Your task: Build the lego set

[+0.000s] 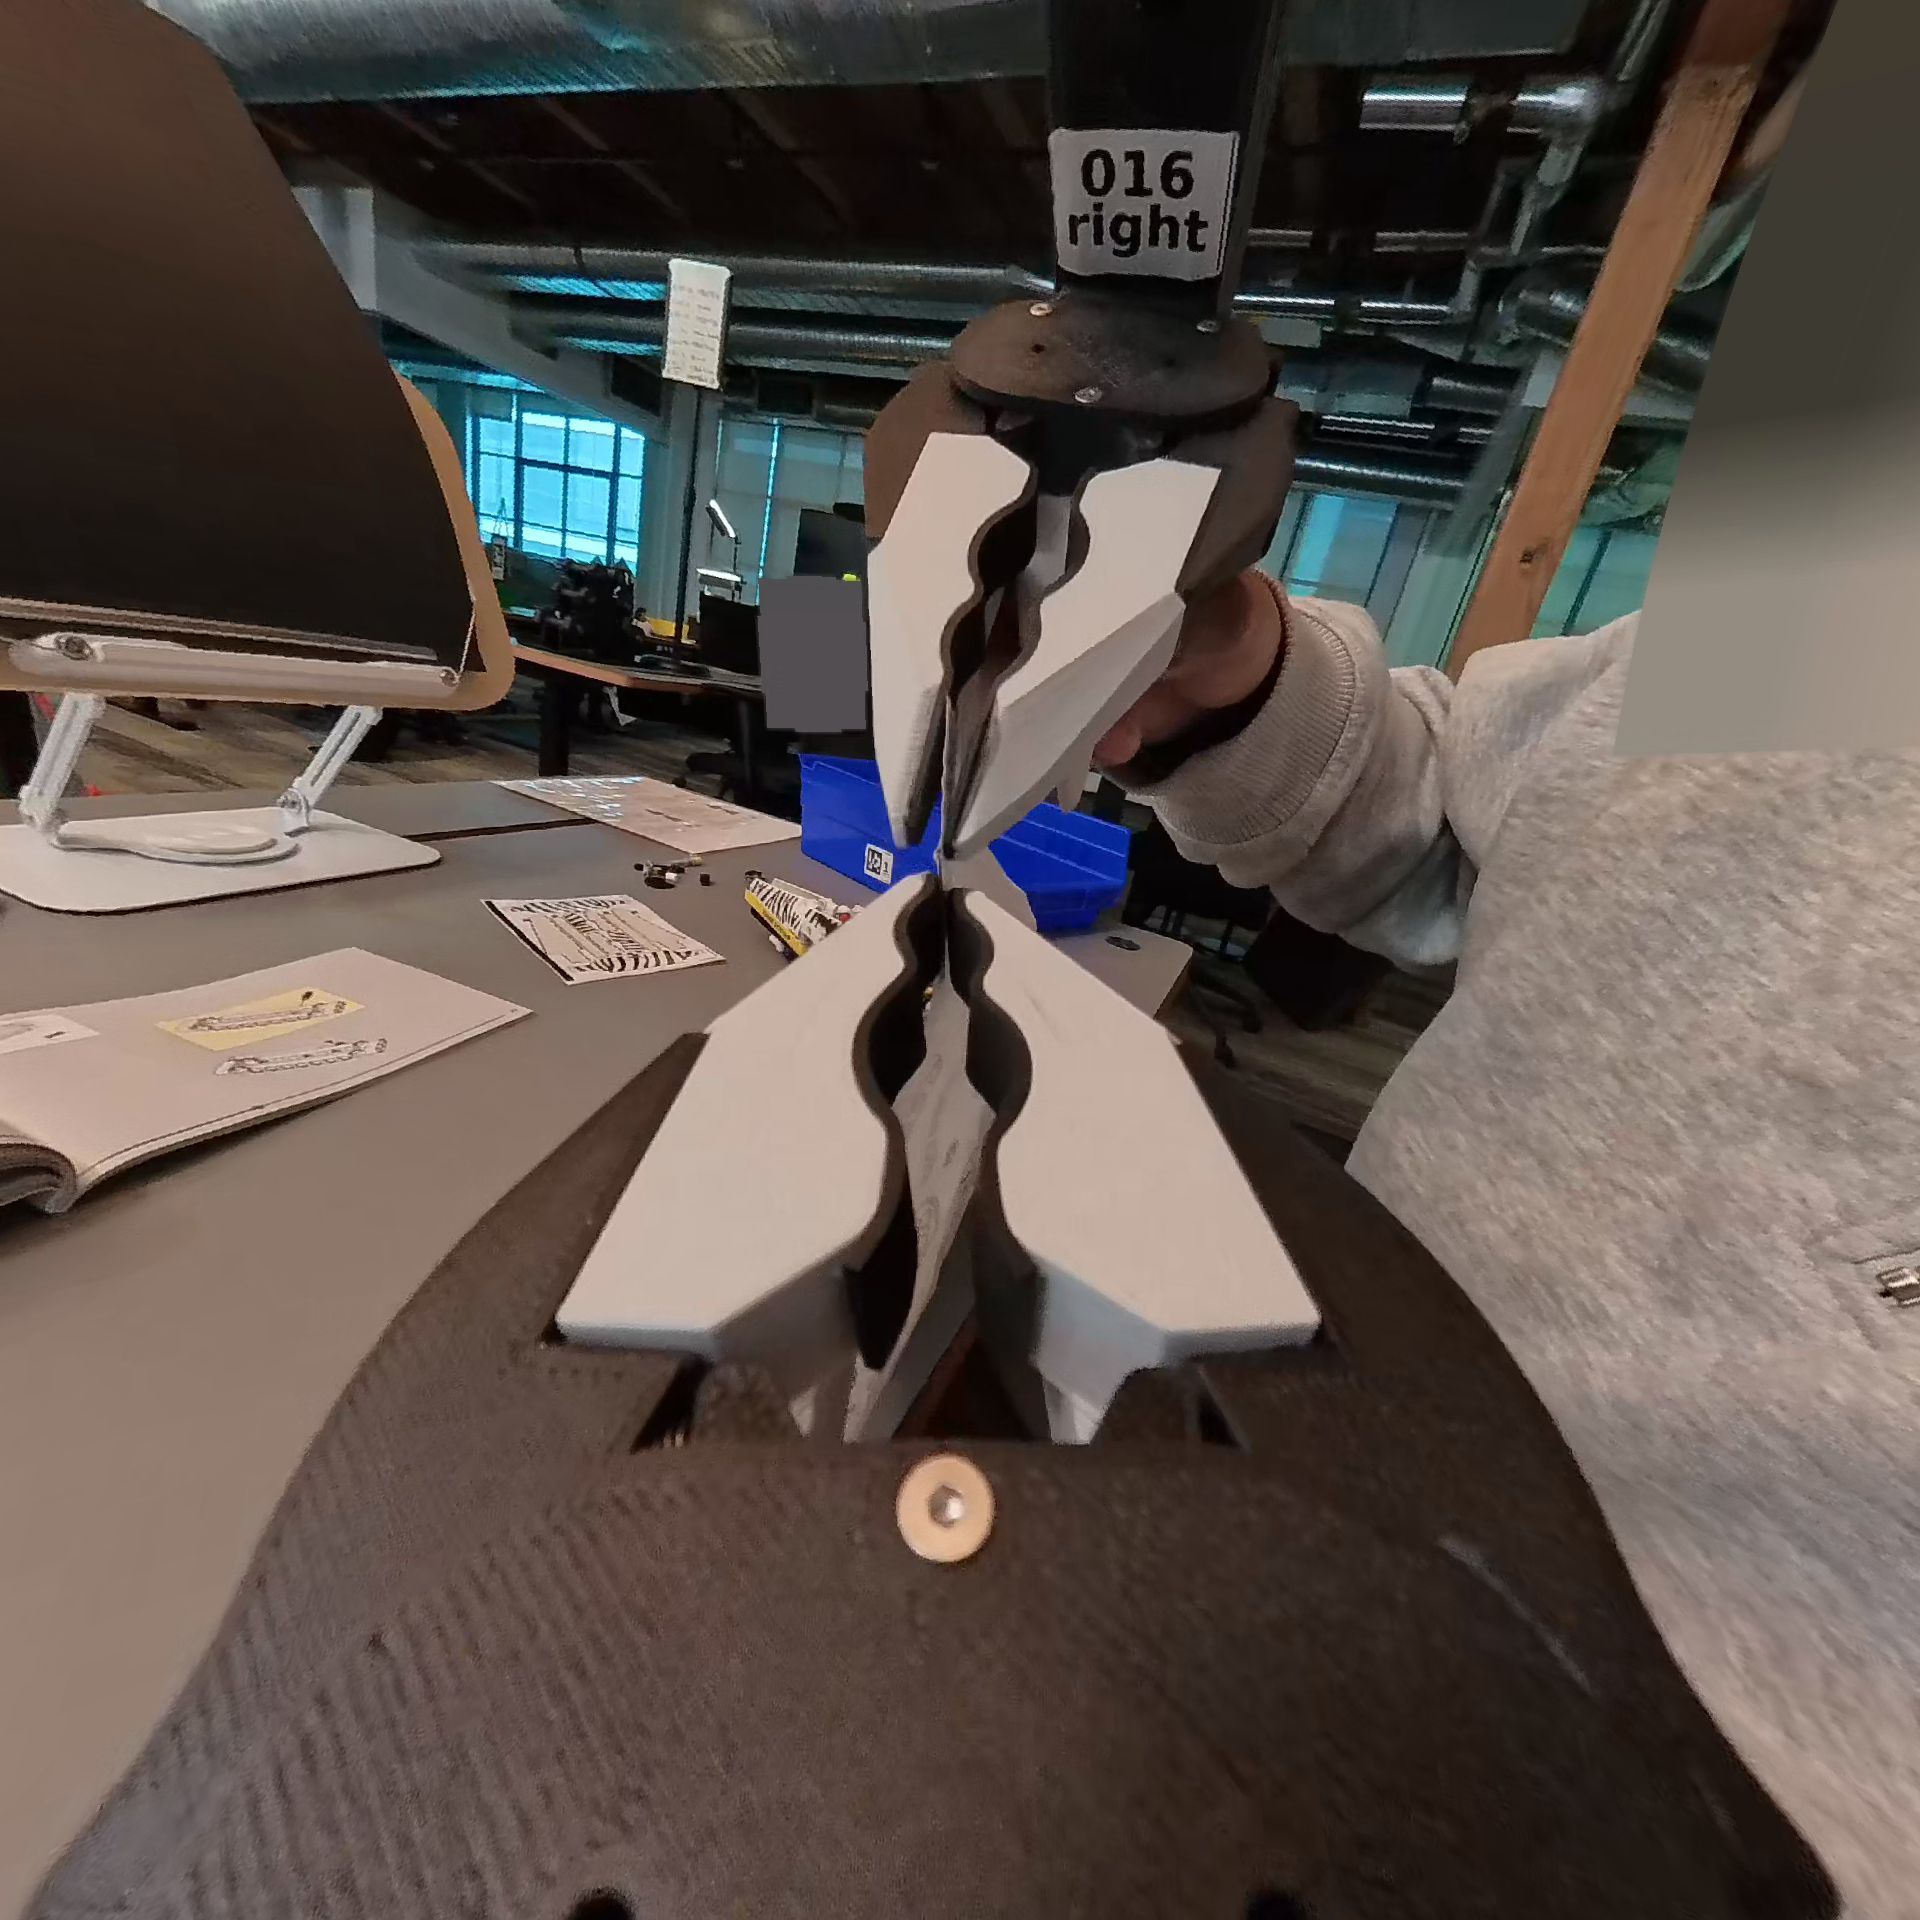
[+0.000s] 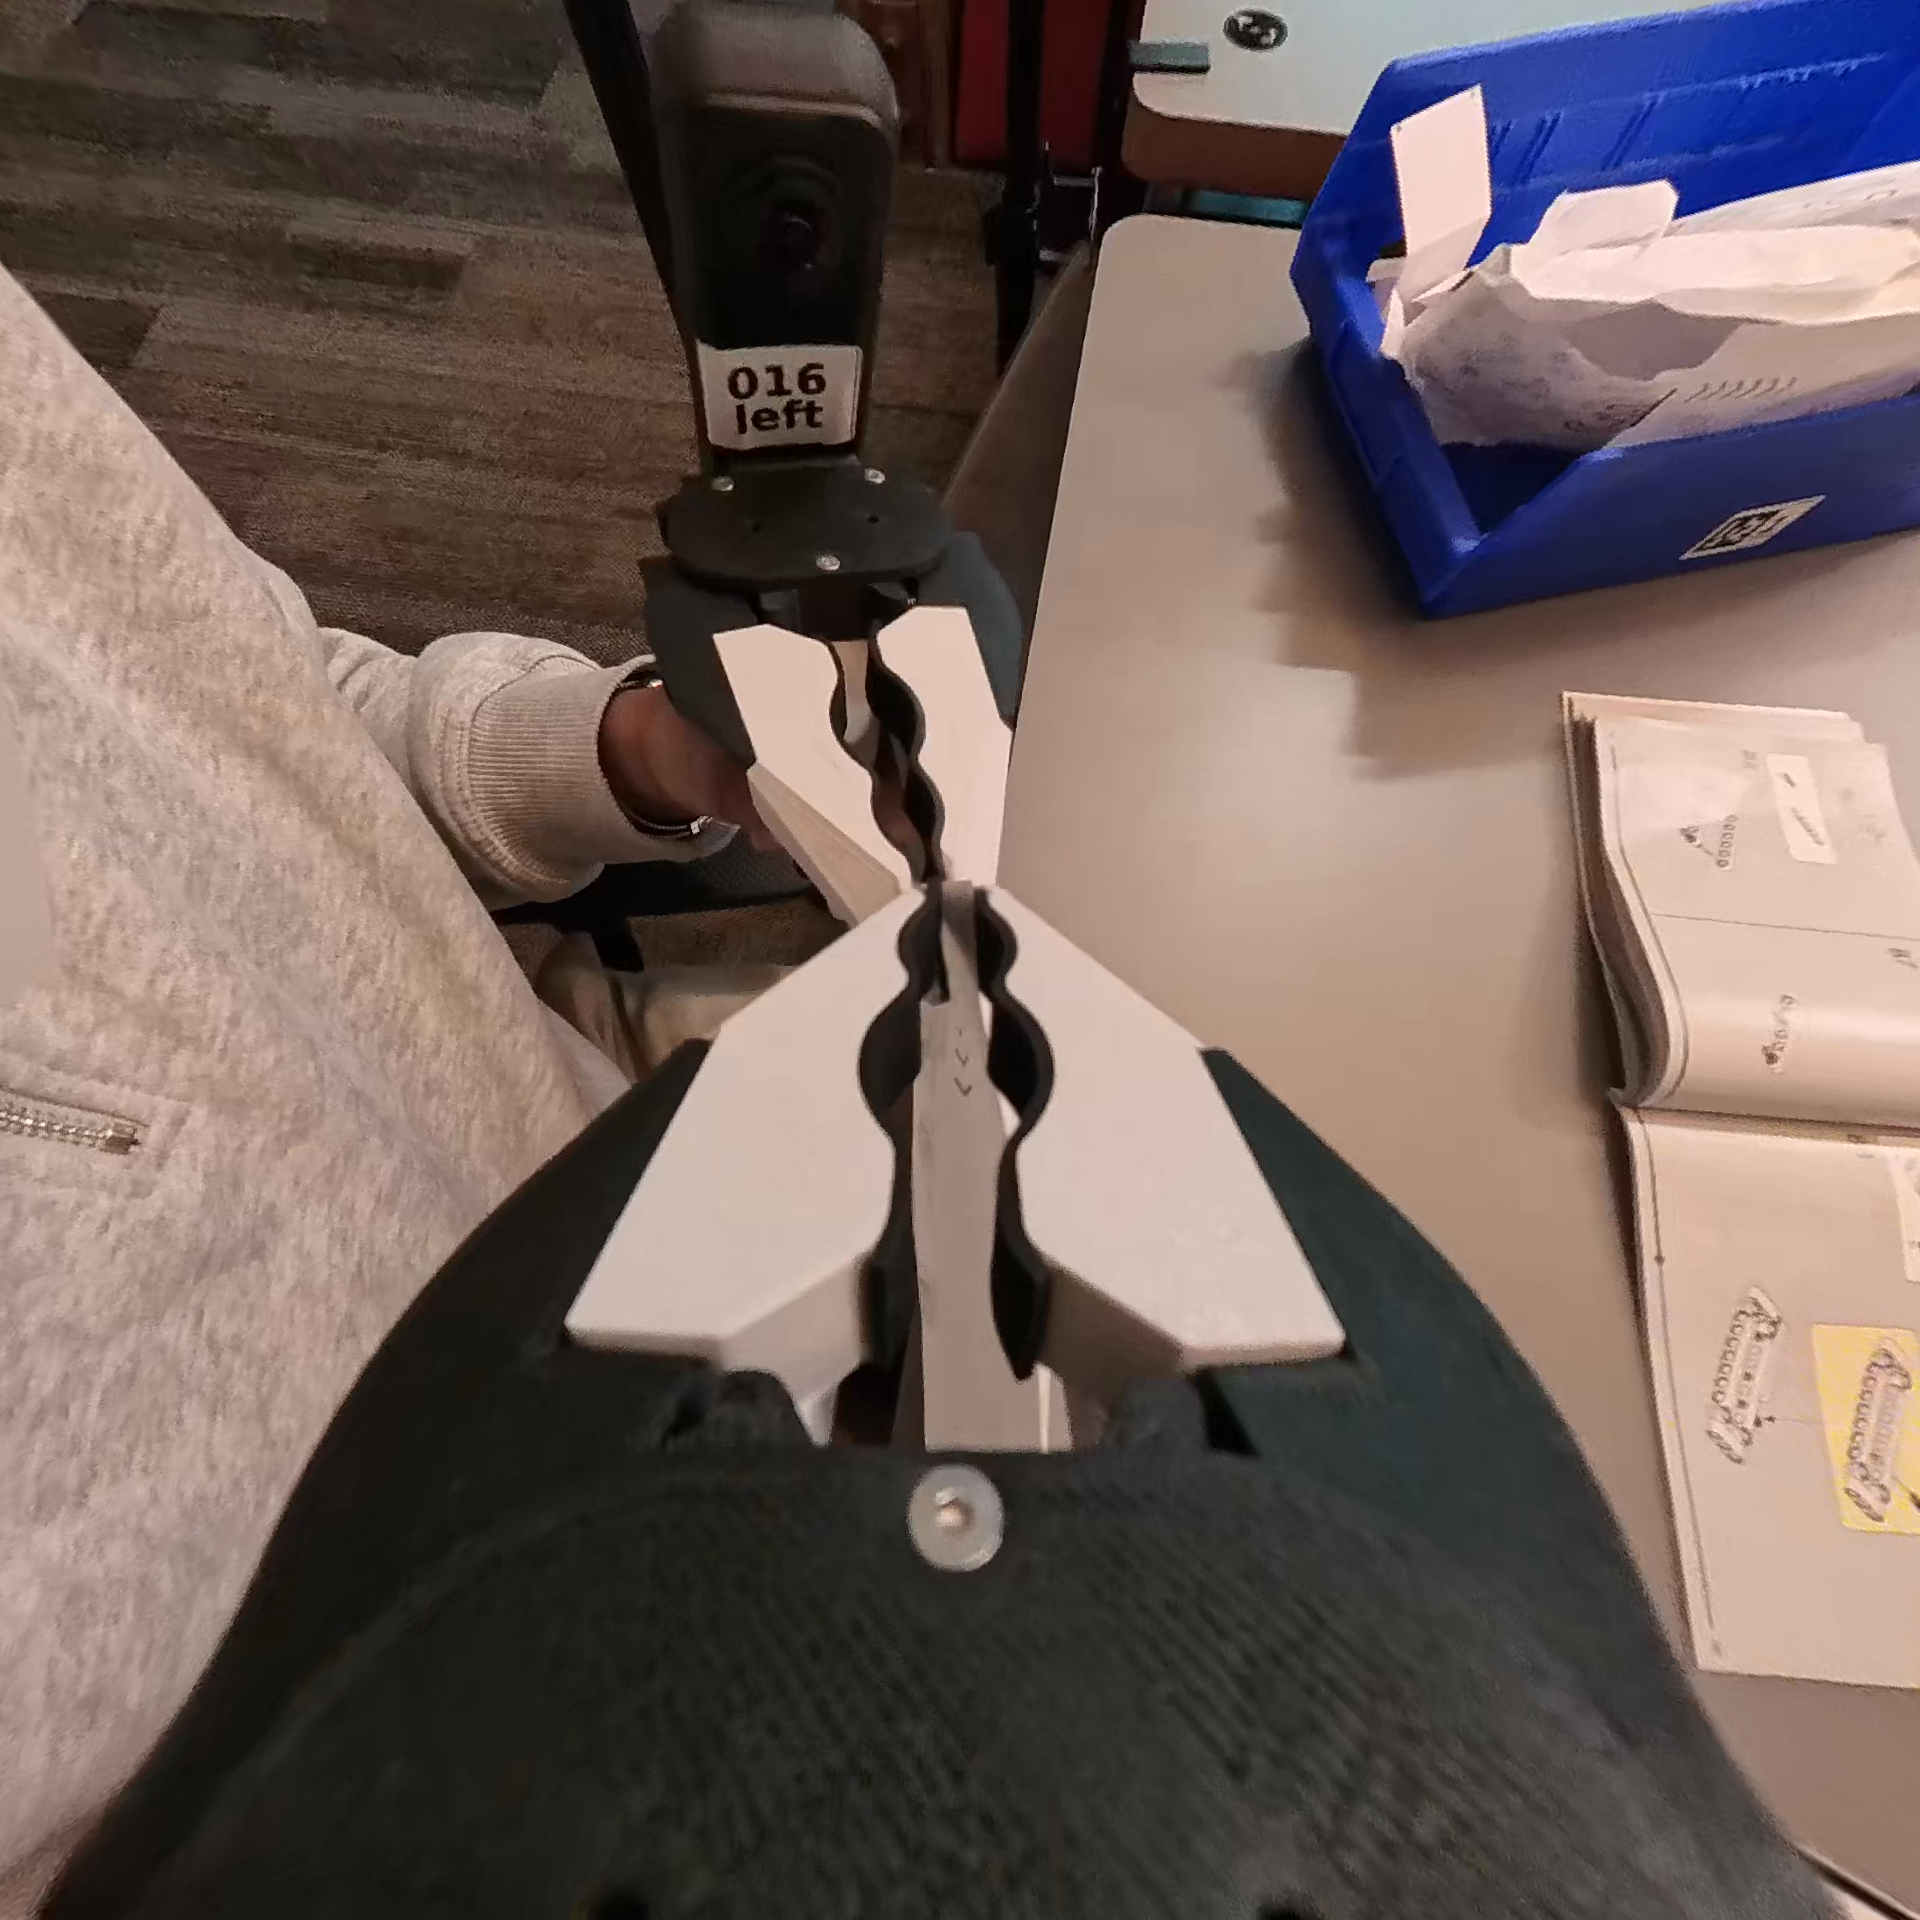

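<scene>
My left gripper [image 1: 940,883] and right gripper [image 2: 951,896] meet tip to tip in the air, off the table's near edge in front of a person in a grey sweater. Each is shut on thin white paper: one strip with faint print lies between the left fingers [image 1: 940,1143], and one with small chevron marks between the right fingers [image 2: 961,1143]. I cannot tell whether it is one piece or two. The right gripper [image 1: 940,844] comes down from above in the left wrist view. A yellow striped lego model [image 1: 795,912] lies on the grey table [image 1: 260,1299].
An open instruction booklet [image 2: 1766,1143] lies on the table, also in the left wrist view [image 1: 239,1039]. A striped sticker sheet [image 1: 603,935] and small loose parts [image 1: 670,871] lie near the model. A blue bin [image 2: 1382,436] holds torn paper bags [image 2: 1610,291]. A white stand [image 1: 208,842] is far left. The tips of both grippers are at nearly the same place.
</scene>
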